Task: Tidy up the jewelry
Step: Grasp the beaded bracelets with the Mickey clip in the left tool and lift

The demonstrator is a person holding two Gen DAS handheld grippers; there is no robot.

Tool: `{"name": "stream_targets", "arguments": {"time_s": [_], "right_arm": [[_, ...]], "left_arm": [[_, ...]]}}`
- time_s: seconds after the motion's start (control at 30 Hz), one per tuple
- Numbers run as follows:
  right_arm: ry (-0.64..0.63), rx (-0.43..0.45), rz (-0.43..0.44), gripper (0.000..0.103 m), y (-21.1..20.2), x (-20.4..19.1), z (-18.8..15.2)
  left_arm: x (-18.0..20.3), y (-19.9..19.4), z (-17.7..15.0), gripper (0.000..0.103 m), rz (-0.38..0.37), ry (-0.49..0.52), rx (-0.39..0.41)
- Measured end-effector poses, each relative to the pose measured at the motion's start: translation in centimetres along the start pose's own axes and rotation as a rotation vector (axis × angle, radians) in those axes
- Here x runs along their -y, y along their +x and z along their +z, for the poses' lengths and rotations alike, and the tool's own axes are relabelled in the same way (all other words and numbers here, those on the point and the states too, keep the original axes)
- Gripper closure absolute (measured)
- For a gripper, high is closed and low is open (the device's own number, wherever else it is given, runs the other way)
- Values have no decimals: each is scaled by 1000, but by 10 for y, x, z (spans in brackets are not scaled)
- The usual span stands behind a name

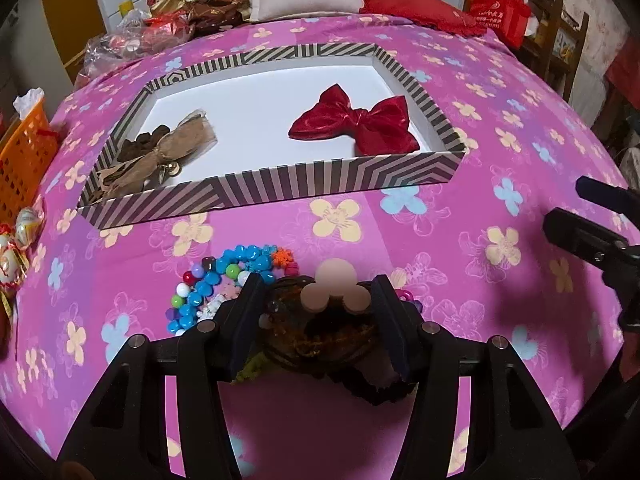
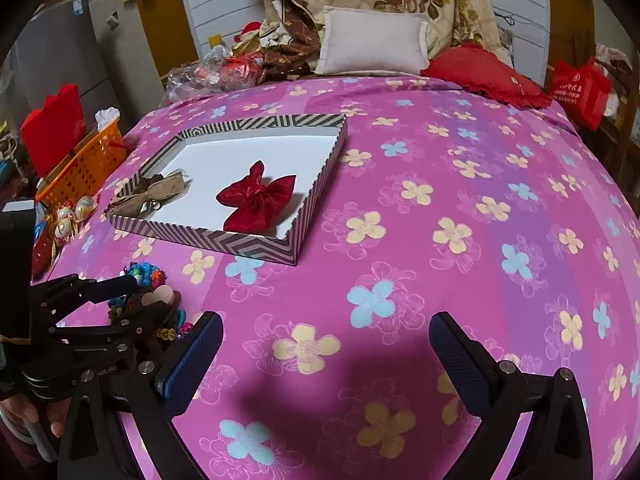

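A striped shallow box (image 1: 320, 184) (image 2: 256, 246) lies on the pink flowered bedspread. In it lie a red bow (image 1: 356, 122) (image 2: 258, 200) and a brown bow with a small bell (image 1: 160, 152) (image 2: 154, 194). My left gripper (image 1: 316, 292) (image 2: 132, 292) has its fingers around a dark brown furry hair piece with beige round ears (image 1: 334, 300) (image 2: 158, 295), in front of the box. A blue beaded bracelet with coloured beads (image 1: 216, 280) lies just left of it. My right gripper (image 2: 326, 336) is open and empty above the bedspread; it also shows at the right edge of the left wrist view (image 1: 580, 212).
An orange basket (image 1: 20, 152) (image 2: 86, 164) and wrapped ornaments (image 1: 16, 248) sit at the bed's left edge. Pillows (image 2: 372, 42), a red cushion (image 2: 488, 74), bedding and plastic bags pile at the head. A red bag (image 2: 580, 84) stands at the right.
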State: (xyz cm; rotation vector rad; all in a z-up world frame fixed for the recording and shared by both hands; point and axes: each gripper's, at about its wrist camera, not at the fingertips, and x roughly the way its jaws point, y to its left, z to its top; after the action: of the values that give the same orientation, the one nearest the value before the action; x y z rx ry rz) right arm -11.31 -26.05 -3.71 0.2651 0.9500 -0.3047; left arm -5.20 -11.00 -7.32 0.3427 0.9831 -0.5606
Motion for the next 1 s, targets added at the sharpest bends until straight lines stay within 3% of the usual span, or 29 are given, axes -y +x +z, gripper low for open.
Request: {"name": "stream_targets", "arguments": {"time_s": [0.43, 0.67, 0.8, 1.0], "right_arm": [[5, -17, 15, 1, 5, -4, 1], [11, -18, 14, 1, 6, -2, 0], [15, -21, 14, 1, 6, -2, 0], [7, -13, 21, 1, 3, -3, 1]], "left_arm": [[5, 5, 3, 48, -59, 23, -15], [10, 11, 1, 48, -30, 46, -17], [1, 8, 3, 67, -44, 5, -12], [-6, -3, 6, 67, -93, -20, 17]]}}
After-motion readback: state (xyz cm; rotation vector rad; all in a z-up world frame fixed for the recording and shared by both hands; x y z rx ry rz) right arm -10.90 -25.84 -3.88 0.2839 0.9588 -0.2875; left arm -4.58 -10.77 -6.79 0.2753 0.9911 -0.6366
